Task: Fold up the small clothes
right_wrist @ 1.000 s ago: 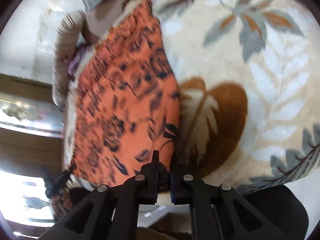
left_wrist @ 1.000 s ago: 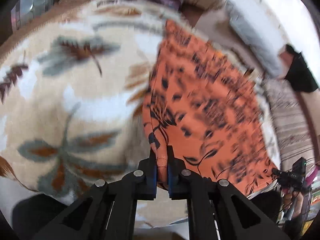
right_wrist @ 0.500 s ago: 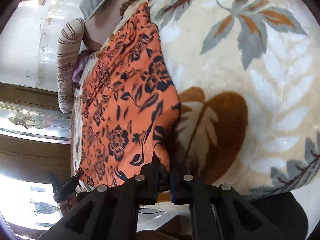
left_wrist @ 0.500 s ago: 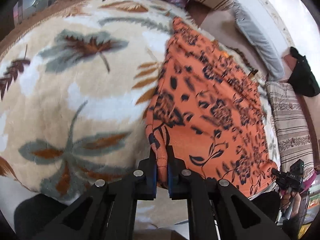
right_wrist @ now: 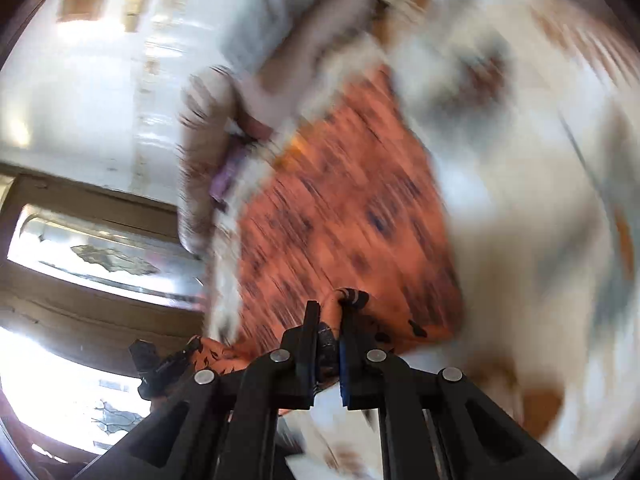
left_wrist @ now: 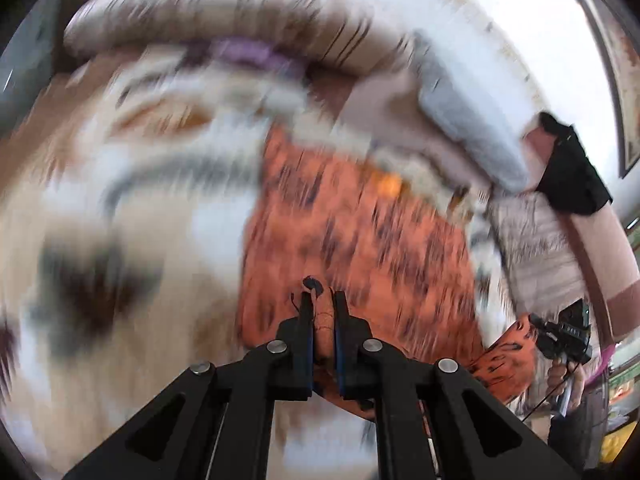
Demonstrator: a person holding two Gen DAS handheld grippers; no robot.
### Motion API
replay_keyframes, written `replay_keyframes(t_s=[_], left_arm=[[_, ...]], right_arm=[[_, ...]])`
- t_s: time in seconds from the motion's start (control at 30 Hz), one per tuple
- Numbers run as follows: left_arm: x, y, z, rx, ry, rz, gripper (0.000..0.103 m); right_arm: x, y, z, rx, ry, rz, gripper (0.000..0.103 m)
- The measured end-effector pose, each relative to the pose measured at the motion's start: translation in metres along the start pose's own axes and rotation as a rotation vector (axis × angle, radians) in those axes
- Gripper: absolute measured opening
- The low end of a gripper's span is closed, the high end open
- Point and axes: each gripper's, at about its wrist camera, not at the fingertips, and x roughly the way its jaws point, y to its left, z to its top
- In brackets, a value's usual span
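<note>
An orange garment with dark flower print lies on a cream blanket with leaf pattern. Its near edge is lifted off the blanket. My left gripper is shut on one near corner of the cloth, which bunches between the pads. My right gripper is shut on the other near corner of the orange garment. In the left wrist view the right gripper shows at the lower right, with orange cloth hanging from it. Both views are heavily blurred by motion.
A striped bolster and a purple cloth lie at the far end of the blanket. A grey pillow and a black item sit at the right. A window shows at the left of the right wrist view.
Both grippers have risen and swung forward over the blanket, lifting the near edge of the orange garment off it. Both stay shut on their corners.
</note>
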Motion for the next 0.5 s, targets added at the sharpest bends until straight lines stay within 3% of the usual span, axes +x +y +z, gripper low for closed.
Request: replay_keyframes(t_s=[0.07,0.13,0.17,0.2,0.23,0.27,0.3,0.37,0.43,0.5], left_arm=[[0.020,-0.010,0.053,0.005,-0.075,0.006,0.008],[0.052,-0.006,0.089,-0.053,-0.117,0.042,0.015],[0.065,-0.002,0.099,-0.080,-0.120,0.056,0.025],[0.096,0.004,0.112,-0.095,-0.111,0.092,0.058],[0.120,0.012,0.115,-0.116,-0.089,0.135,0.078],[0.138,0.022,0.113,-0.151,-0.073,0.196,0.079],[0.147,0.029,0.110,-0.161,-0.054,0.219,0.079],[0.161,0.049,0.097,-0.206,-0.015,0.236,0.079],[0.147,0.056,0.083,-0.204,-0.040,0.249,0.079],[0.126,0.055,0.068,-0.190,-0.069,0.230,0.079]], right_arm=[[0.015,0.012,0.059,-0.030,-0.078,0.005,0.008],[0.036,0.007,0.105,0.002,-0.140,-0.004,0.011],[0.055,-0.003,0.130,0.024,-0.164,-0.037,0.011],[0.072,-0.015,0.144,0.044,-0.160,-0.065,0.024],[0.083,-0.025,0.149,0.061,-0.154,-0.094,0.057],[0.099,-0.040,0.149,0.098,-0.155,-0.181,0.077],[0.108,-0.052,0.140,0.132,-0.159,-0.220,0.083],[0.111,-0.063,0.123,0.158,-0.154,-0.179,0.083],[0.095,-0.061,0.098,0.119,-0.211,-0.203,0.083],[0.085,-0.060,0.076,0.101,-0.204,-0.195,0.083]])
